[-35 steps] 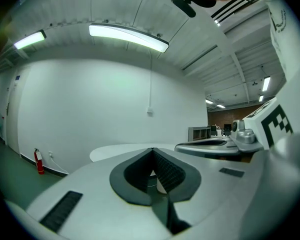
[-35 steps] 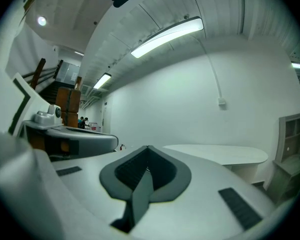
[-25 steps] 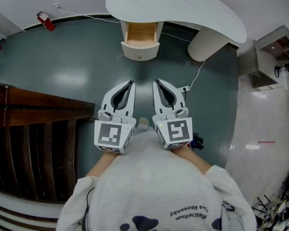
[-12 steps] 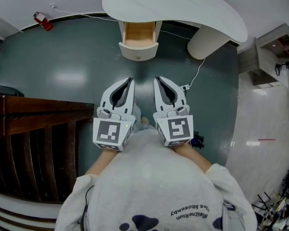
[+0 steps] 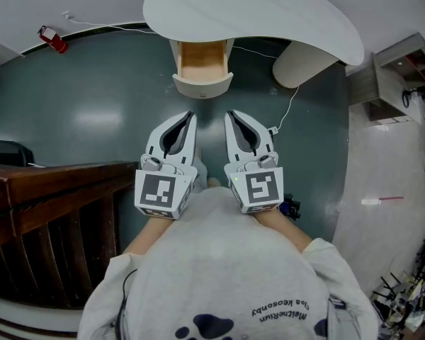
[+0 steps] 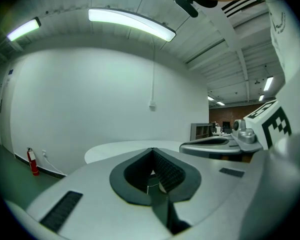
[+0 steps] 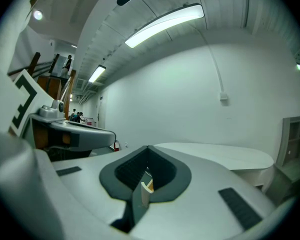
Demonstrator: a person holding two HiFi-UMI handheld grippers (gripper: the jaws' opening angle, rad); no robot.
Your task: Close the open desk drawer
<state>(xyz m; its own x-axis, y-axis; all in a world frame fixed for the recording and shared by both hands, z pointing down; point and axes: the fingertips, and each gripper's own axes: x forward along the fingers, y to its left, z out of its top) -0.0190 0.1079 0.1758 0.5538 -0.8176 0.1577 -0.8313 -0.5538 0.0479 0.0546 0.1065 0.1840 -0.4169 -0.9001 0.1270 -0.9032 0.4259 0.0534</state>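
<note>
The white desk [image 5: 269, 13] stands ahead, and its drawer [image 5: 202, 62] is pulled out, showing a bare wooden inside and a curved white front [image 5: 202, 86]. Both grippers are held side by side above the dark floor, short of the drawer and apart from it. My left gripper [image 5: 190, 116] is shut with nothing in it, and so is my right gripper [image 5: 229, 114]. In the left gripper view the left gripper [image 6: 152, 149] points at the desk top [image 6: 115, 149]. The right gripper [image 7: 147, 148] points the same way in the right gripper view, with the desk top [image 7: 225, 156] to its right.
A dark wooden railing [image 5: 57, 204] runs along the left. A red fire extinguisher [image 5: 49, 37] stands by the far wall. A white cable with a power strip [image 5: 273, 129] lies on the floor right of the grippers. The desk's round pedestal [image 5: 301, 62] and a shelf unit [image 5: 404, 76] are at the right.
The person has moved towards the desk: drawer and desk top show a little nearer and larger. Both grippers stay shut, side by side.
</note>
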